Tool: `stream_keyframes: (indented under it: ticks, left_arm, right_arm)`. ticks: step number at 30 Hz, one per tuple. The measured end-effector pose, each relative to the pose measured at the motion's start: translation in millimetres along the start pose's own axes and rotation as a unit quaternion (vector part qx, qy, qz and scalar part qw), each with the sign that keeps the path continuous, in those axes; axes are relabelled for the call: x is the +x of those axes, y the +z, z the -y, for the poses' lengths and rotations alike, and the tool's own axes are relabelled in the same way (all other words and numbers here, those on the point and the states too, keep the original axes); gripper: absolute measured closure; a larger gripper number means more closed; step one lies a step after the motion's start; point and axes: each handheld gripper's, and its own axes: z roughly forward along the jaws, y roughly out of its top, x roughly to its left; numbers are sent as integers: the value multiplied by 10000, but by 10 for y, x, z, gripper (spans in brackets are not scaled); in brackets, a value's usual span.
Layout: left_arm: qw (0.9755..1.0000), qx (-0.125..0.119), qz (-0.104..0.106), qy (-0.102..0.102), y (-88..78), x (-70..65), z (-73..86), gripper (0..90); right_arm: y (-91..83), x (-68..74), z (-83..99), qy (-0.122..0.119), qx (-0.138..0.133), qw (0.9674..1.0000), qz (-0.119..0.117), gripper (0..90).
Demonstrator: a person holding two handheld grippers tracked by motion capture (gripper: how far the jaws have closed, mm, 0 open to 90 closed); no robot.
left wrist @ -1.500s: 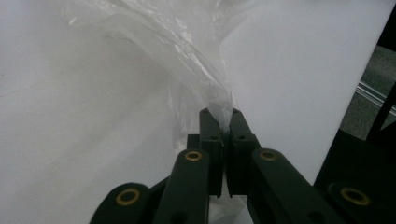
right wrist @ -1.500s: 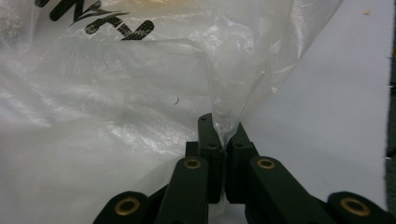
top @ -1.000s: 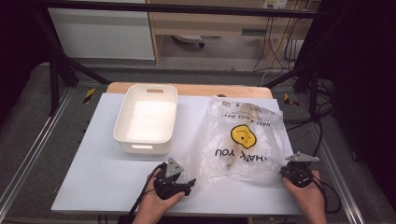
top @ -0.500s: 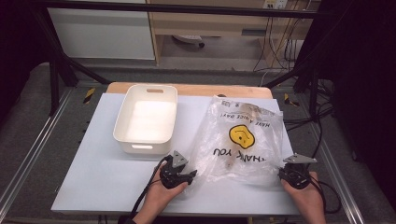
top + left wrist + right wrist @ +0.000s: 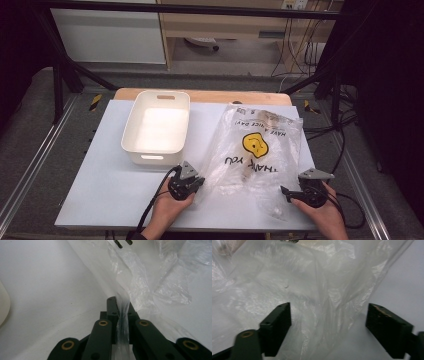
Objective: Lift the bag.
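A clear plastic bag with a yellow smiley and "THANK YOU" print lies flat on the right half of the white table. My left gripper is at the bag's near left edge. In the left gripper view its jaws have just been closing and now pinch a strip of the bag's film. My right gripper sits at the bag's near right corner. Its jaws have just been opening and stand wide apart, with loose film lying between them, unpressed.
An empty white bin with handle slots stands left of the bag, just beyond my left gripper. A wooden board edge runs along the table's far side. Cables hang off the right edge. Brownish contents show through the bag's far end.
My left gripper moved right to the bag's left edge and shut on the film. My right gripper stayed in place and its jaws opened, letting go of the bag's corner.
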Motion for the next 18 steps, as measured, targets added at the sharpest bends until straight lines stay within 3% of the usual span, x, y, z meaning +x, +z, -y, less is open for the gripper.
stream_keyframes:
  ticks: [4, 6, 12, 18]
  left_arm:
    - [10000, -1, 1, 7, -2, 1, 2, 891]
    - [10000, -3, 0, 16, -1, -2, 2, 897]
    - [10000, 3, -2, 56, -2, -8, 3, 900]
    - [10000, -2, 9, 63, -6, -8, 4, 900]
  right_arm:
    - [25, 48, 0, -20, 41, 9999, -159, 130]
    - [29, 82, -8, -63, 42, 9998, -205, 169]
    - [-1, 150, -44, -230, -27, 9990, -374, 560]
    - [36, 201, -97, -444, -30, 9976, -532, 840]
